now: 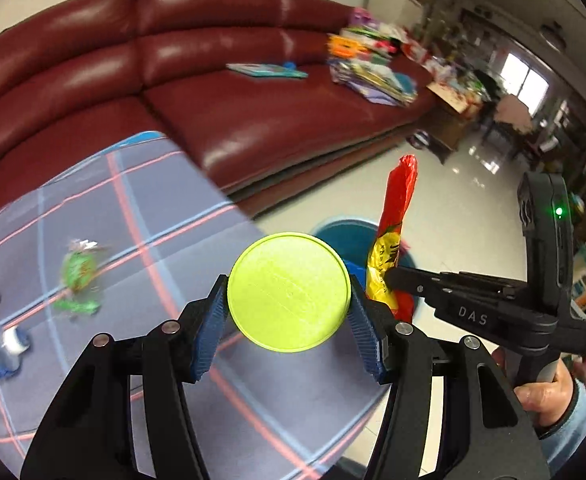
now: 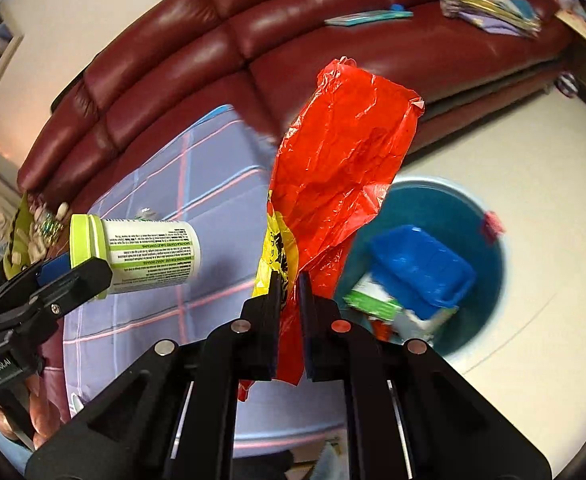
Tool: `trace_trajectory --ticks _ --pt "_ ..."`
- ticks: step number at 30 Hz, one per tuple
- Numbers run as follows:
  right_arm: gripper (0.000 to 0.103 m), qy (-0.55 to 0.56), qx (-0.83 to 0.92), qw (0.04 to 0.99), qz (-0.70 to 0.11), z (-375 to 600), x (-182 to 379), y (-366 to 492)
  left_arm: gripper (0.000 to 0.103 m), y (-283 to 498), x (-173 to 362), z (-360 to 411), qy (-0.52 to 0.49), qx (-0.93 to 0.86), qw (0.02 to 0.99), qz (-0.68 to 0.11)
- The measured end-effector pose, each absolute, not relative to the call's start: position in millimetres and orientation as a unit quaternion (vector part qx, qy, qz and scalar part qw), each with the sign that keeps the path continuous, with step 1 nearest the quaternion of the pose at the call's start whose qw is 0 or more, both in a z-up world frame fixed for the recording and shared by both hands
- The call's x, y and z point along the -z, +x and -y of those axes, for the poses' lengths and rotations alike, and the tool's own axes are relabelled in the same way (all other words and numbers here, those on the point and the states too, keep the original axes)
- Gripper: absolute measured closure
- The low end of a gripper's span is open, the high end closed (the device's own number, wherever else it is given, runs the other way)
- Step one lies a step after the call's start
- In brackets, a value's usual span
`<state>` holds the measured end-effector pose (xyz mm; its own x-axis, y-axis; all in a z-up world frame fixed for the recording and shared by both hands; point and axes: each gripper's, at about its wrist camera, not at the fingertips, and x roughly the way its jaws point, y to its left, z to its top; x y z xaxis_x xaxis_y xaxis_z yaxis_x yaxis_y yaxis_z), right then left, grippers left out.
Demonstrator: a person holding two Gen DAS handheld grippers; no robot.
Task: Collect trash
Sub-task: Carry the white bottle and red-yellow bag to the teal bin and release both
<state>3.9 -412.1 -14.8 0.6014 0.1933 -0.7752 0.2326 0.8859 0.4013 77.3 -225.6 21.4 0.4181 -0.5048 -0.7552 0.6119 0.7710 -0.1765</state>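
While the left tongs [image 1: 289,300] clamp a jar [image 2: 149,254] by its lime-green lid [image 1: 289,291], blue pads [image 1: 209,332] pressing on either side of the lid's rim, the right tongs [image 2: 289,280] are pinched shut on a red and yellow wrapper [image 2: 333,168]. In the right wrist view the jar lies roughly level in the grip, its white labelled body pointing toward the wrapper, and it hangs over the desk [image 2: 213,160], which wears a lavender cloth with pink and blue lines. The wrapper stands up from the right tongs, its red part rising above its yellow printed band, and its lower end trails below the fingers. Just beside the desk, on the pale floor [image 2: 513,140], sits a round teal bin [image 2: 489,272]; the wrapper hangs at the bin's near edge, between bin and desk. Inside the bin lie a blue tray [image 2: 425,268] and a green and white carton [image 2: 377,304]. Farther from the bin, on the desk, a green wrapper [image 1: 79,276] and a crushed bottle [image 1: 1,348] with a blue label lie blurred. Beyond desk and bin runs a dark red sofa [image 1: 253,120] with books [image 1: 373,72] piled on its seat. A hand [image 1: 549,396] grips the right tool's handle.
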Motion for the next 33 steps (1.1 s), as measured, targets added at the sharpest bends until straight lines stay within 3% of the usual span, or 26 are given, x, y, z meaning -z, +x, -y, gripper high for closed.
trace_trajectory --ticks 15,26,27,29,33 --pt "0.094 0.273 0.081 0.841 -0.459 496.8 46.2 -36.5 0.044 84.9 15.5 357.4 0.117 0.4 0.788 -0.454" --pt "0.094 0.274 0.079 0.829 -0.482 503.9 66.2 -26.7 0.044 104.7 69.9 386.0 0.141 0.386 0.76 -0.504" --pt "0.094 0.274 0.079 0.827 -0.485 504.4 68.7 -25.8 0.043 106.2 74.0 386.3 0.143 0.382 0.759 -0.508" --pt "0.094 0.273 0.08 0.825 -0.488 504.4 71.1 -23.2 0.033 108.1 75.4 384.3 0.14 0.378 0.763 -0.506" --pt "0.094 0.271 0.078 0.822 -0.496 503.5 75.5 -15.0 0.031 111.7 70.3 379.7 0.141 0.374 0.772 -0.494"
